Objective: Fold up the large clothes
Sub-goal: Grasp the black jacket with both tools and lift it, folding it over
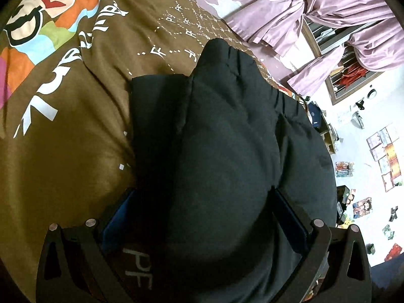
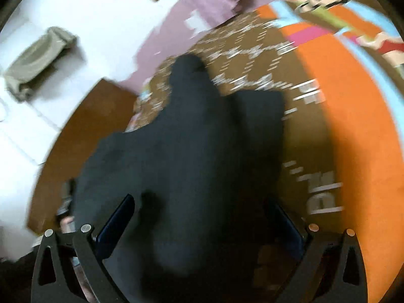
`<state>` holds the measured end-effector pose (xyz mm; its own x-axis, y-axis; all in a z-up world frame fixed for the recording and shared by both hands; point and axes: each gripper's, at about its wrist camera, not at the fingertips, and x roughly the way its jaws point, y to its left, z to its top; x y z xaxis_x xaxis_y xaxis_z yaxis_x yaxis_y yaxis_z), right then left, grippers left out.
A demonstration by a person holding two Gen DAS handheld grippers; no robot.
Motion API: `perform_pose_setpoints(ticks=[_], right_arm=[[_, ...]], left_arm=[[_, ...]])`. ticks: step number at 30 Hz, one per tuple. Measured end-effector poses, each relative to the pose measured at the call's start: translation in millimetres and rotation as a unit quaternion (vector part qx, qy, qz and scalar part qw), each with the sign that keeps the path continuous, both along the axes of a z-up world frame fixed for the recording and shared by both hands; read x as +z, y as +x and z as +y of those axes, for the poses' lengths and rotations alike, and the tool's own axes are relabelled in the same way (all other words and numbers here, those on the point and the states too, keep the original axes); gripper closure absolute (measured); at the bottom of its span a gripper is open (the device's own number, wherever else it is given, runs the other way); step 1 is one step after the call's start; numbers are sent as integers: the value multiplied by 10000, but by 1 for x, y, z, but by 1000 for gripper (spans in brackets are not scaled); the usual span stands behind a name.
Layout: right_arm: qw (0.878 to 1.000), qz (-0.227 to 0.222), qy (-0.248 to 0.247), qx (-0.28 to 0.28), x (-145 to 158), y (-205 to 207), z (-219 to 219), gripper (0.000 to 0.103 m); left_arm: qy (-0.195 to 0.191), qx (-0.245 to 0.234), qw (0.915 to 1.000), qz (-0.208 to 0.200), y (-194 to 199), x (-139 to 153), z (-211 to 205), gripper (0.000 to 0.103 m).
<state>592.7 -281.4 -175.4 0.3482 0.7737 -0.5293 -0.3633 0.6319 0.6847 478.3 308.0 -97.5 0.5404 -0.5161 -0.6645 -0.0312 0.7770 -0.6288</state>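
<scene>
A large black garment (image 1: 227, 151) lies bunched on a brown printed bedspread (image 1: 63, 139). A fold of it bulges up between the wide-apart fingers of my left gripper (image 1: 205, 214); the jaws are open around the cloth, not closed on it. In the blurred right wrist view the same black garment (image 2: 192, 139) spreads away from my right gripper (image 2: 199, 217), whose fingers also stand wide apart with cloth lying between them.
The bedspread (image 2: 341, 126) has orange, blue and pink patches and white lettering. Pink curtains (image 1: 341, 20) hang by a window beyond the bed. White floor with scattered pictures (image 1: 383, 156) lies right of the bed. A beige object (image 2: 38, 60) sits on the floor.
</scene>
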Motion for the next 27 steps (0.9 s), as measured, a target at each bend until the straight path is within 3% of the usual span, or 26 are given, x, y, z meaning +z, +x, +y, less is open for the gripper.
perform_pose_setpoints(ticks=[3, 10, 14, 17, 18, 21, 24, 27], right_arm=[[9987, 30, -476, 153, -3, 2, 15, 0], [9978, 206, -623, -61, -4, 0, 16, 1], [9968, 91, -765, -220, 0, -13, 25, 32], [9969, 44, -694, -368, 3, -16, 24, 54], [9970, -19, -673, -370, 6, -18, 25, 63], [9963, -300, -712, -364, 21, -24, 31, 79], [9959, -557, -519, -492, 40, -30, 30, 84], [9938, -878, -460, -508, 62, -38, 31, 85]], left_arm=[[-105, -20, 9999, 10, 4, -4, -4, 1], [-217, -190, 9996, 46, 9, -4, -7, 1], [-183, -185, 9997, 24, 8, 0, -10, 3], [-112, -172, 9998, -67, 5, 6, -16, 18], [-89, -178, 9997, -112, 5, 8, -18, 29], [60, -113, 9997, -202, 1, 16, -27, 48], [36, 14, 9993, -378, -7, 26, -31, 69], [54, -16, 9972, -748, -14, 48, -40, 78]])
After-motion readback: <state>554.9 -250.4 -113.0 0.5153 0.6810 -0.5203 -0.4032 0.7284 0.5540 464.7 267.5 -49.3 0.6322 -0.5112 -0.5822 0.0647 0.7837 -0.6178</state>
